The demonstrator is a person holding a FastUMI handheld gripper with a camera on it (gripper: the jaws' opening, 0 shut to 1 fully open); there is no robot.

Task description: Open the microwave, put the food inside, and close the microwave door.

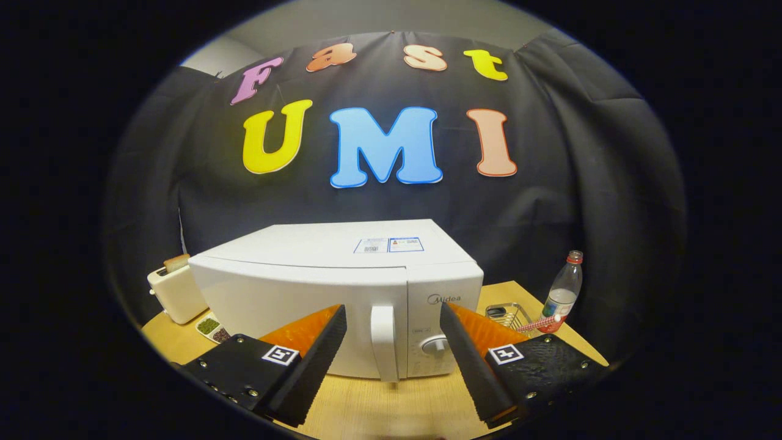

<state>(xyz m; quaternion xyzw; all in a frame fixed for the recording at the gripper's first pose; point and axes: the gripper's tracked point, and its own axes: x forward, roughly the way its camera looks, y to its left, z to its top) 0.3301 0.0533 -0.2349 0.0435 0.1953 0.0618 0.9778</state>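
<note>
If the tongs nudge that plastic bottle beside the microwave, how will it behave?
The bottle is tall, narrow and upright, so it would probably tip rather than slide. It looks partly filled, so likely fairly light. Its round body would probably roll once down. The tongs are open, well short of it, facing the microwave.

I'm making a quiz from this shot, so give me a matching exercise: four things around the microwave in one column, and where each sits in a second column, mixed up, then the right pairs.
Things:
1. door handle
2. toaster
3. bottle
4. wire rack

Places:
A. on the table, between the microwave and the bottle
B. ahead of the open gripper, in line with the gap between its fingers
C. beside the microwave on the side away from the dial
D. at the table's edge, beyond the wire rack

Pairs: 1-B, 2-C, 3-D, 4-A
</note>
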